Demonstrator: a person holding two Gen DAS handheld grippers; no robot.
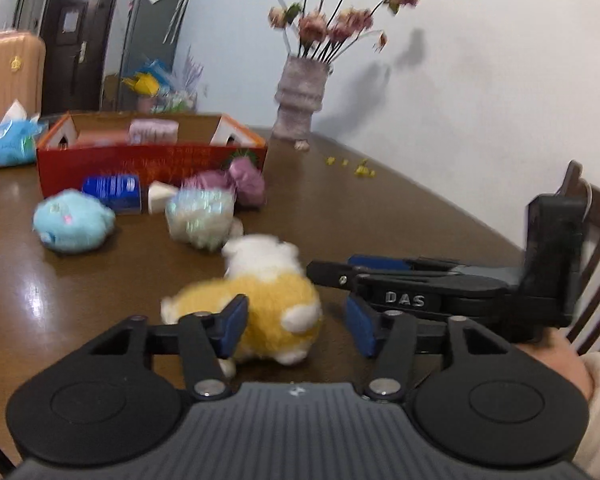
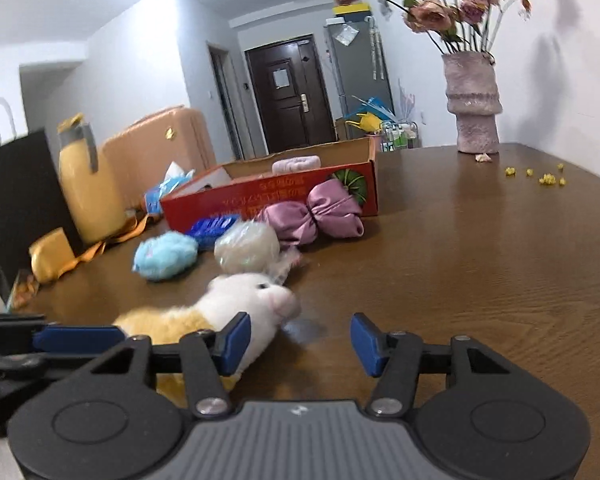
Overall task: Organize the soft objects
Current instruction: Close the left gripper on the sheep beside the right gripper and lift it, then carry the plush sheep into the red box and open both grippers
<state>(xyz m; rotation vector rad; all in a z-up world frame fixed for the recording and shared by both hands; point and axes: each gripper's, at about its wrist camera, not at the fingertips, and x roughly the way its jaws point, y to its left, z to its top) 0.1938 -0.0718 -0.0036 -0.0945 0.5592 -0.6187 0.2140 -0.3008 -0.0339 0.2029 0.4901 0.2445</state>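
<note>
Taking the red open-topped cardboard box (image 1: 152,164) as landmark and going left to right along its near wall: a light-blue fuzzy plush ball (image 1: 73,220) lies well in front of its left end, a clear-wrapped white soft bundle (image 1: 201,218) sits nearer its middle, and a mauve satin bow-shaped cushion (image 1: 240,180) rests against its right end. Closest to the cameras, well short of the box, a yellow-and-white plush animal (image 1: 260,304) lies on the brown wooden surface (image 1: 380,208).

The left claw (image 1: 296,322) stands partly wide, the plush between its blue pads but apparently not pinched (blur hides any contact). The right claw (image 2: 298,344) is also partly open, empty, its left pad just beside the plush's head.

This looks like the pickup step; next, one claw must close on the plush and carry it into the box.
</note>
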